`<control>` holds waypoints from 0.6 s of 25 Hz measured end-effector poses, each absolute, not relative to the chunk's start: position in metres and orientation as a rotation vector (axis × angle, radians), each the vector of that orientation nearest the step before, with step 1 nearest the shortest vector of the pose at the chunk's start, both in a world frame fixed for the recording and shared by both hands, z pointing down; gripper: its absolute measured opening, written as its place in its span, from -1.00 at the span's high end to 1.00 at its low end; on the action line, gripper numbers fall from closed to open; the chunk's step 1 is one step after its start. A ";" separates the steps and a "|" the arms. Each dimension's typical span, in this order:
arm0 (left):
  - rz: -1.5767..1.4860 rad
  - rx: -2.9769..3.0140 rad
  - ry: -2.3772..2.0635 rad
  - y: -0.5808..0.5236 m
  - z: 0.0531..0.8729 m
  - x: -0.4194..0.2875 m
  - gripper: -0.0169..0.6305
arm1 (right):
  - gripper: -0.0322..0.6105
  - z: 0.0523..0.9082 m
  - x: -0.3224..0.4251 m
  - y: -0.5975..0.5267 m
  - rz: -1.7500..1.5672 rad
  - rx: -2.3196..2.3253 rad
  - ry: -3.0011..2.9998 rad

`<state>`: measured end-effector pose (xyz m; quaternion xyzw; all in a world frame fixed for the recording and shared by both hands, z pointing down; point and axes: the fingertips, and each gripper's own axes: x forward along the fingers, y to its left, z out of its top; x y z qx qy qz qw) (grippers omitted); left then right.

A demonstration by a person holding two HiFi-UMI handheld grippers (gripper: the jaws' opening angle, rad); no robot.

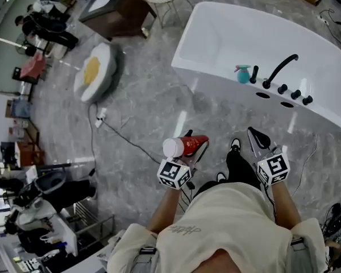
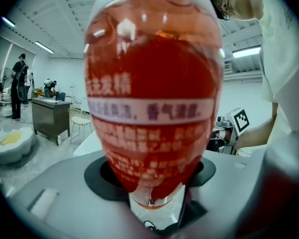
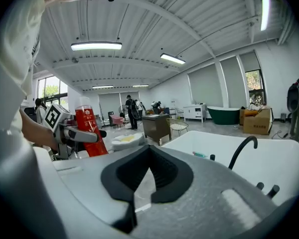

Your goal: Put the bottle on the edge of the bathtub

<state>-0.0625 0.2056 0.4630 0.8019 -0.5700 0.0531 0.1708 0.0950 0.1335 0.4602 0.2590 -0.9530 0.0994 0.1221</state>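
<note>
A red bottle (image 1: 187, 145) with a white cap lies level in my left gripper (image 1: 196, 144), which is shut on its body. It hangs over the grey floor, short of the white bathtub (image 1: 211, 73). In the left gripper view the bottle (image 2: 152, 98) fills the frame and stands between the jaws of my left gripper (image 2: 154, 185). My right gripper (image 1: 256, 136) hovers to the right of the bottle, shut and holding nothing. In the right gripper view its own pads meet at my right gripper (image 3: 148, 151). The bottle (image 3: 88, 129) shows at the left there and the bathtub (image 3: 209, 144) ahead.
A black faucet (image 1: 279, 70) with several knobs and a teal bottle (image 1: 242, 73) sit on the tub's near edge. An egg-shaped cushion (image 1: 95, 70), a dark cabinet (image 1: 116, 7) and a floor cable (image 1: 122, 134) lie to the left. The person's legs are below.
</note>
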 end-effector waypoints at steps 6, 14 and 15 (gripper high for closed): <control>0.126 2.286 -1.639 0.132 0.443 -0.060 0.02 | 0.90 0.455 0.088 0.058 0.272 0.736 -2.809; 0.189 2.280 -1.660 0.074 0.440 -0.067 0.02 | 0.90 0.459 0.065 0.001 0.303 0.663 -2.830; 0.201 2.279 -1.658 0.071 0.442 -0.068 0.02 | 0.90 0.460 0.062 -0.002 0.311 0.654 -2.827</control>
